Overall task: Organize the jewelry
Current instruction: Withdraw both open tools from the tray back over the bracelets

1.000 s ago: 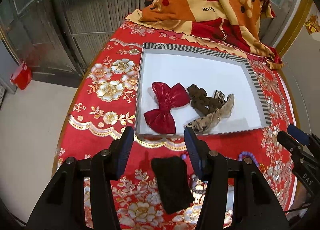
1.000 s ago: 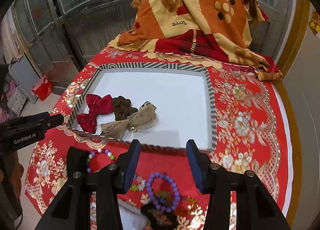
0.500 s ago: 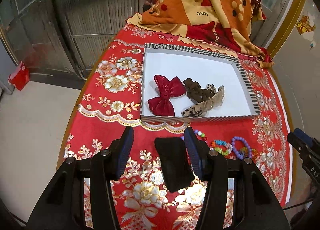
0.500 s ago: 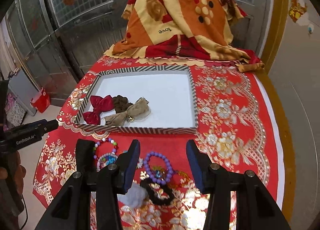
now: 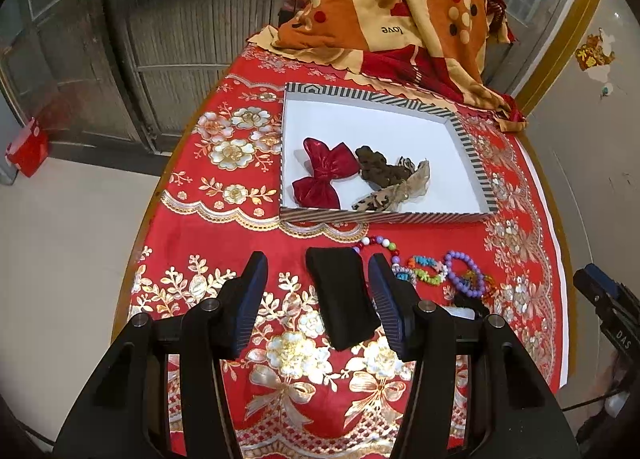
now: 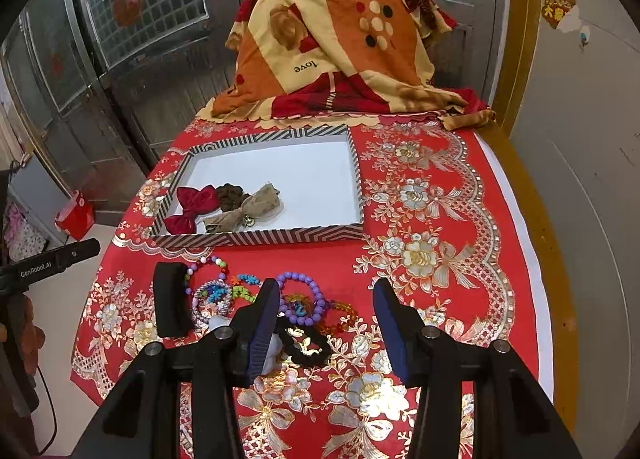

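Observation:
A striped-rim white tray (image 5: 384,216) (image 6: 260,237) holds a red bow (image 5: 326,173) (image 6: 192,205), a brown scrunchie (image 5: 374,167) (image 6: 230,193) and a tan bow (image 5: 394,193) (image 6: 244,213). In front of it lie a black cloth piece (image 5: 340,295) (image 6: 170,299), a purple bead bracelet (image 5: 464,273) (image 6: 302,297), several colourful bracelets (image 5: 424,271) (image 6: 218,291) and a black scrunchie (image 6: 304,343). My left gripper (image 5: 318,295) is open above the black cloth. My right gripper (image 6: 326,321) is open above the bracelets.
A red floral tablecloth (image 5: 224,227) (image 6: 432,219) covers the table. A folded orange blanket (image 5: 396,15) (image 6: 332,47) lies at the far end. Metal doors stand on the left. A red bag (image 5: 26,145) sits on the floor.
Both grippers have pulled back and up from the tray. The bracelets and the black cloth now show fully in front of the tray. Both stay open.

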The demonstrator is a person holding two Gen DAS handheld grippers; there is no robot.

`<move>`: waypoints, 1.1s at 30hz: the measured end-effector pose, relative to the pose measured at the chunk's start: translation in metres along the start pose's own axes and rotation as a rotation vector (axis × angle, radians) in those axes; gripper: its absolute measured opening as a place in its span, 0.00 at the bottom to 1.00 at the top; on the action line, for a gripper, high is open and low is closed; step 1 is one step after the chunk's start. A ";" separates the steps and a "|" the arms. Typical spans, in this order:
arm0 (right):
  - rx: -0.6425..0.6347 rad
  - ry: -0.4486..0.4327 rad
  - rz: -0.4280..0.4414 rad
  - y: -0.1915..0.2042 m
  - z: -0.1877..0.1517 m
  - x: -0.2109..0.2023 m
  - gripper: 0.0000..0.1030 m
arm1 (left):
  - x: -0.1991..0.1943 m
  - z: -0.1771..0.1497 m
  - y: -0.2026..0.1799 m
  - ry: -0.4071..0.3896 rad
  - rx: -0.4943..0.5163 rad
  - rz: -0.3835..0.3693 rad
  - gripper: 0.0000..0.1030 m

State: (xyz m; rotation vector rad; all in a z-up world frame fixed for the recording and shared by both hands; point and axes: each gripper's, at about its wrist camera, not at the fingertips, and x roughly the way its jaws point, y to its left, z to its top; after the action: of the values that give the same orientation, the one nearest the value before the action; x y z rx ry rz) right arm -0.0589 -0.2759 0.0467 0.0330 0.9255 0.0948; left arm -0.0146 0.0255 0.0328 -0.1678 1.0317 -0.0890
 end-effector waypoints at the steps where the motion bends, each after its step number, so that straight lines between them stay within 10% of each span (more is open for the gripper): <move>1: -0.001 0.001 0.000 0.001 0.000 -0.001 0.45 | 0.000 -0.001 0.000 0.004 0.000 -0.003 0.50; 33: -0.018 0.174 0.036 -0.007 -0.024 0.056 0.46 | 0.033 -0.007 -0.018 0.134 0.009 -0.051 0.50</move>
State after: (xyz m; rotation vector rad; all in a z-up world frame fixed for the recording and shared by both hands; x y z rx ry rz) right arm -0.0445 -0.2777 -0.0130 0.0250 1.0976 0.1409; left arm -0.0035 0.0024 0.0043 -0.1824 1.1608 -0.1528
